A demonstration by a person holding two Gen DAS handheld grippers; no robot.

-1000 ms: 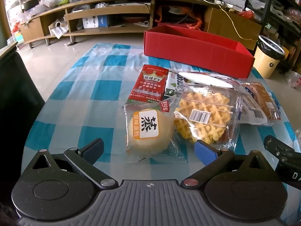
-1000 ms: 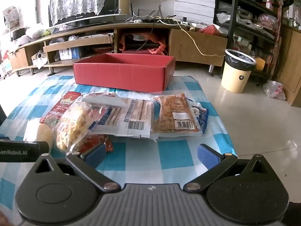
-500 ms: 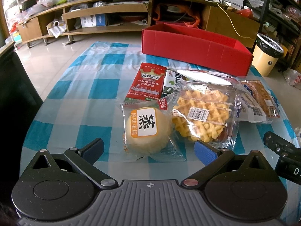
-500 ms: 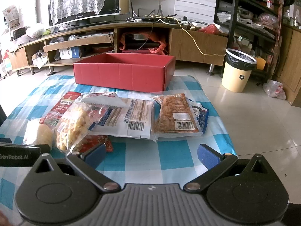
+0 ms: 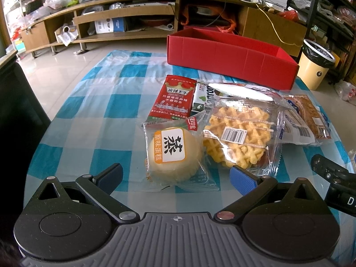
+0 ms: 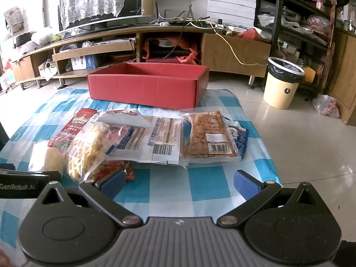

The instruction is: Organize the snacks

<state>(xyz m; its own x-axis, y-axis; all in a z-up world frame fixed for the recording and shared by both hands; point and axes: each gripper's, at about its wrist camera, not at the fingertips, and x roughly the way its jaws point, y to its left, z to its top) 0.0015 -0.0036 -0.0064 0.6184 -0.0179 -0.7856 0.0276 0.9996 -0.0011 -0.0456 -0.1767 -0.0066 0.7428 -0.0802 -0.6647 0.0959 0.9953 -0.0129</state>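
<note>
Several snack packs lie on the blue-checked cloth (image 5: 98, 109). A wrapped round cake (image 5: 173, 153) is nearest, between the jaws of my open left gripper (image 5: 175, 176). A clear waffle bag (image 5: 242, 138) lies to its right, a red sachet (image 5: 175, 98) behind it. The red open box (image 5: 231, 64) stands at the far side and also shows in the right wrist view (image 6: 146, 86). My right gripper (image 6: 178, 182) is open and empty, short of a white pack (image 6: 155, 142) and a brown snack pack (image 6: 207, 135).
A yellow bin (image 6: 282, 84) stands on the tiled floor to the right of the table. A wooden TV unit (image 6: 111, 51) runs along the back wall. The table's right edge (image 6: 262, 138) is close to the brown pack.
My left gripper has moved forward, so the round cake now sits between its open jaws. The right gripper has hardly moved.
</note>
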